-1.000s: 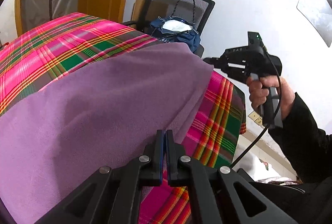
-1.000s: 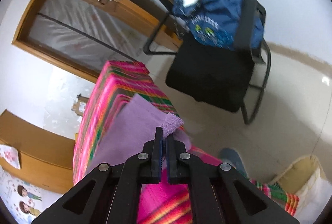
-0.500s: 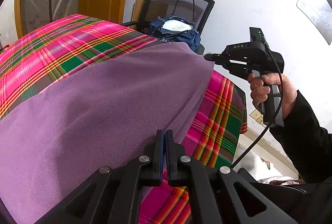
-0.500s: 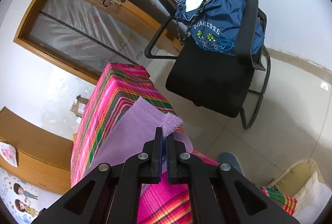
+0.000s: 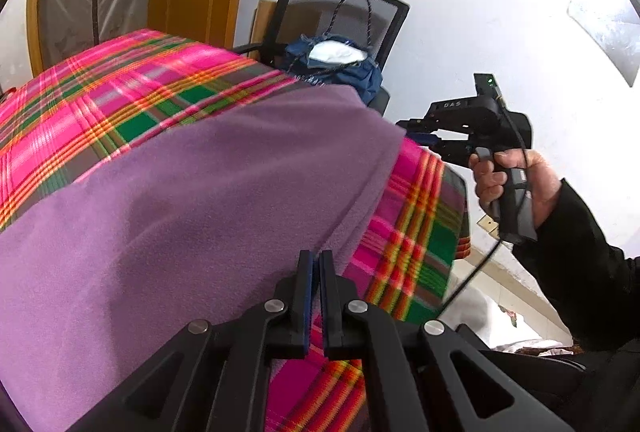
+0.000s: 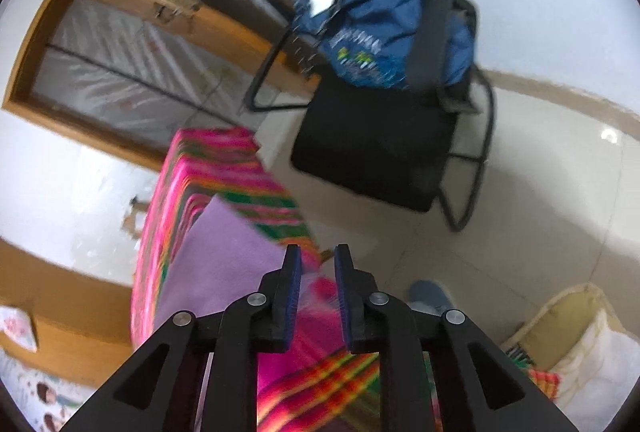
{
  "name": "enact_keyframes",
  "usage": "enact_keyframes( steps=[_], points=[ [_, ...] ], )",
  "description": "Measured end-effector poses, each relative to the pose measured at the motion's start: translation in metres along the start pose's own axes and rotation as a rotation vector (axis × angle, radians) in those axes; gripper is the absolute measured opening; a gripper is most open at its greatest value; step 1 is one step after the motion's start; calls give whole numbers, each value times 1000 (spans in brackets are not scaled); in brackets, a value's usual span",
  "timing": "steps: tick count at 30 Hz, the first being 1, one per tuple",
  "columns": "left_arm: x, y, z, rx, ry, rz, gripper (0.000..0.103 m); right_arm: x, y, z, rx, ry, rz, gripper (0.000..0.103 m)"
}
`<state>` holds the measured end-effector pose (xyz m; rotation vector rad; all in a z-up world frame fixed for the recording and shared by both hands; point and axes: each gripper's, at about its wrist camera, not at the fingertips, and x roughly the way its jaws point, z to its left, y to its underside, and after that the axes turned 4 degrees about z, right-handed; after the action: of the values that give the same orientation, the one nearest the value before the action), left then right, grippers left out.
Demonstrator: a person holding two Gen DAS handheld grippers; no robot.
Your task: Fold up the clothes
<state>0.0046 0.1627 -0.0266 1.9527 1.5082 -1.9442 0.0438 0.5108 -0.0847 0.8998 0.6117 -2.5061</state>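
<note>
From the left wrist, the left tool (image 5: 316, 260) was pressed together on the near edge of the purple cloth (image 5: 208, 192), which lay spread over the plaid-covered table (image 5: 120, 88). A hand (image 5: 516, 184) held the right tool (image 5: 416, 130) off the cloth's far right corner.

From the right wrist, though blurred, the right tool (image 6: 316, 256) stood spread, seemingly empty, at the purple cloth (image 6: 224, 256) near the table's (image 6: 208, 168) corner.

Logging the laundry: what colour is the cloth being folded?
Plain purple cloth; clearest in the left wrist view.
</note>
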Motion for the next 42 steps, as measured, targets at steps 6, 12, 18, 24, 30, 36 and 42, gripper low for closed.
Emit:
enact_keyframes(
  steps=[6,12,18,24,30,36,42],
  points=[
    [-22,-5,9,-35,-8,-65,2,-6,-17,19,-101,-58,-27,40],
    [-22,-3,26,-101,-17,-54,2,27,-32,44,-242,-110,79,40],
    [-12,0,28,-105,-13,-18,2,50,-41,56,-313,-162,178,40],
    [-5,1,27,-105,-12,1,2,60,-42,64,-364,-174,223,5],
    [-1,2,28,-105,-13,10,2,50,-52,61,-352,-122,139,3],
    [1,3,28,-109,-10,17,2,53,-48,60,-369,-132,182,3],
    [0,4,27,-109,-9,16,2,23,-48,64,-358,-153,66,20]
  ],
)
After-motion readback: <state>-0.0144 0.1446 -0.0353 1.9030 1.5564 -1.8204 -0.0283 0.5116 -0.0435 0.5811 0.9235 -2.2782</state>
